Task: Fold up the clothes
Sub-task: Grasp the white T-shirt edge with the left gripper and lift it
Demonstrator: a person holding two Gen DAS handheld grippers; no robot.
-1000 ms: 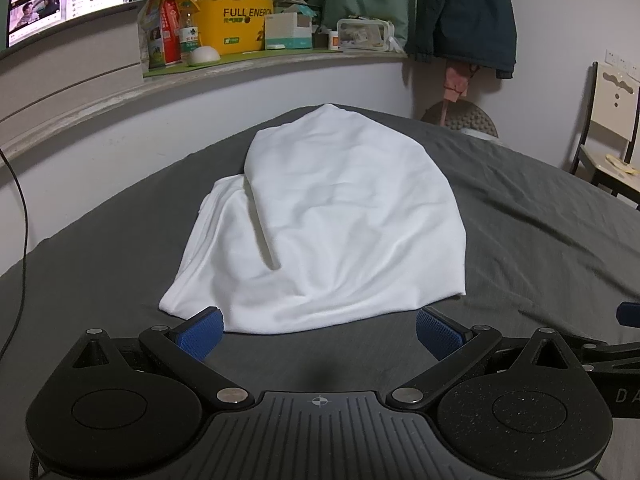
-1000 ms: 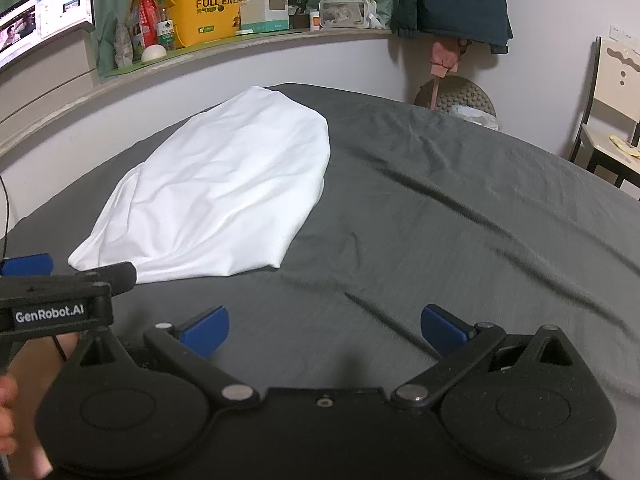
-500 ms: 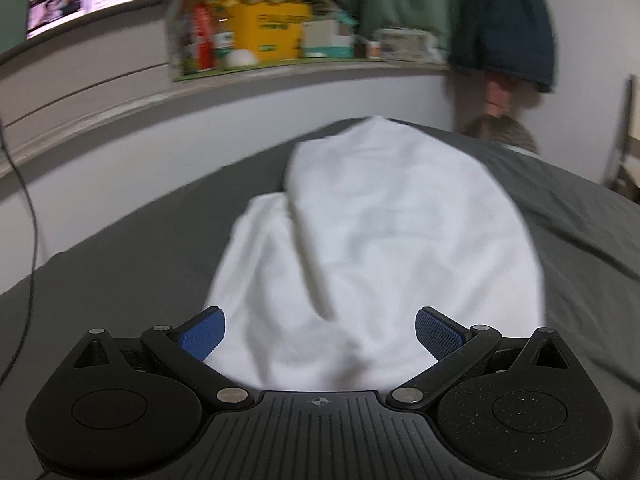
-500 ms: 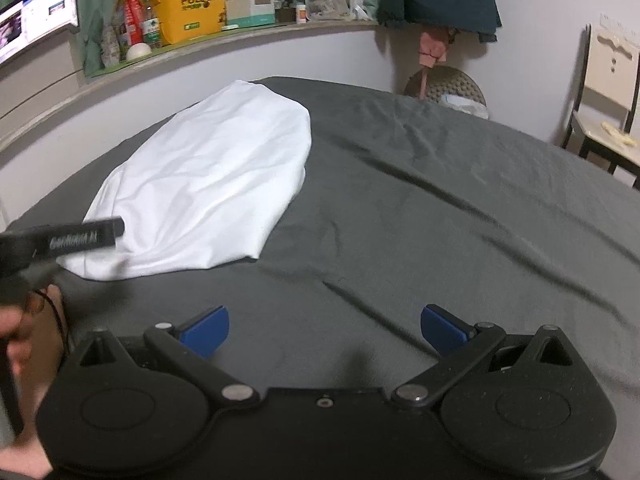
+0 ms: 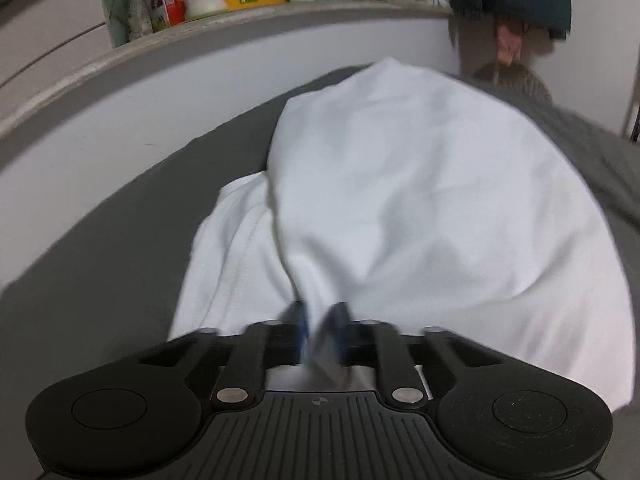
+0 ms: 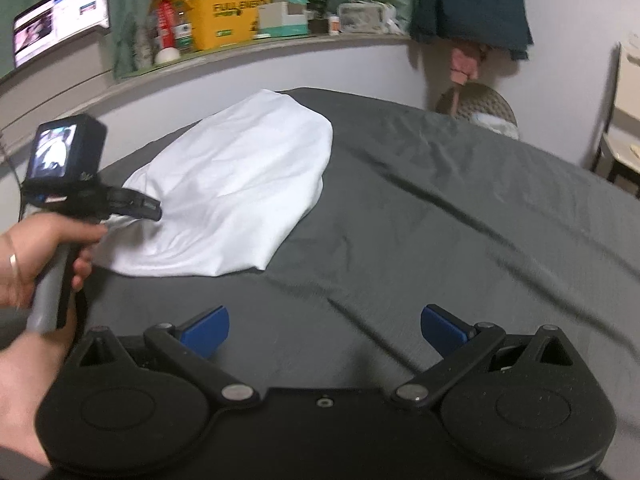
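A white garment lies folded lengthwise on the dark grey bed sheet. My left gripper is shut on the garment's near edge, and the cloth bunches up between its blue pads. In the right wrist view the same white garment lies at the left, with the left gripper clamped on its near-left edge and a hand holding the handle. My right gripper hovers open over bare sheet, to the right of the garment, with nothing between its fingers.
A shelf along the wall behind the bed carries a yellow box, bottles and a monitor. A dark jacket hangs at the back right. A chair stands at the right edge. Wrinkled grey sheet spreads to the right.
My left gripper moved forward onto the garment's near edge and shut on it. The right gripper stayed open and shifted slightly.
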